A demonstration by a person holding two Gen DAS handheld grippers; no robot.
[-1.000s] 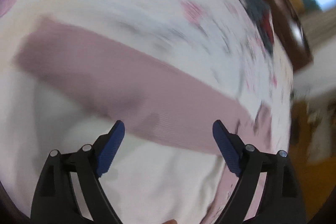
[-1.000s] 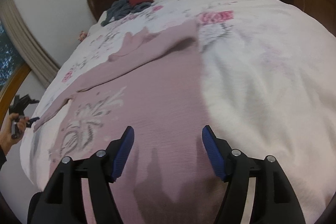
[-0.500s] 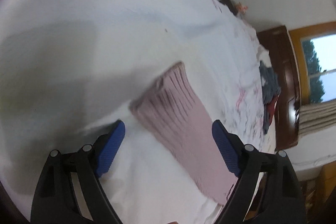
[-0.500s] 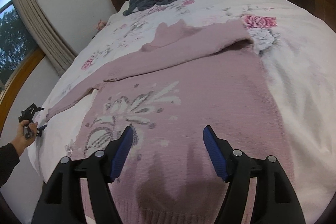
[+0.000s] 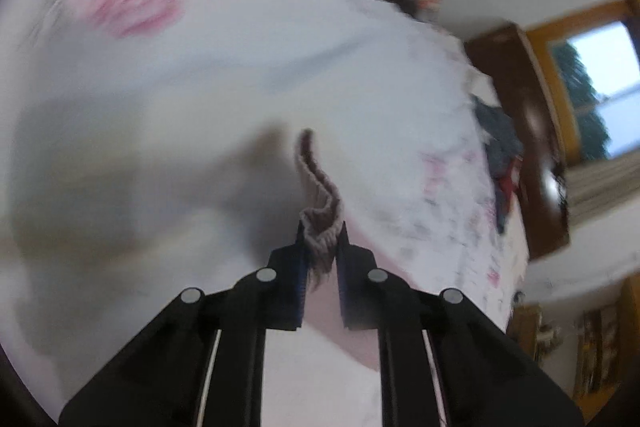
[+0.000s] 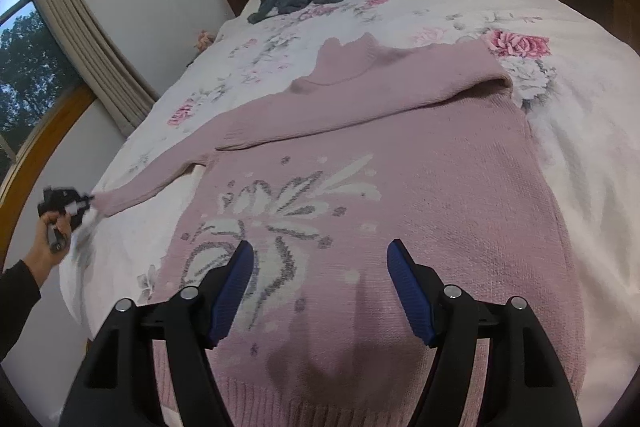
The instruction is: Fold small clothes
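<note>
The left tongs (image 5: 321, 227) pinch the ribbed cuff (image 5: 320, 205) of the pink knitted sweater (image 6: 400, 187) on the floral-quilted bed (image 6: 580, 131); the right tongs (image 6: 320, 259) hang spread above its hem.

No legible text, labels, brands, numbers or signs found in either view. Sweater (image 6: 400, 195) front checked: woven leaf-and-dot motif only, no lettering. Bedspread (image 6: 580, 155) checked: printed roses only, no wording. Left wrist view too blurred for any reading.
</note>
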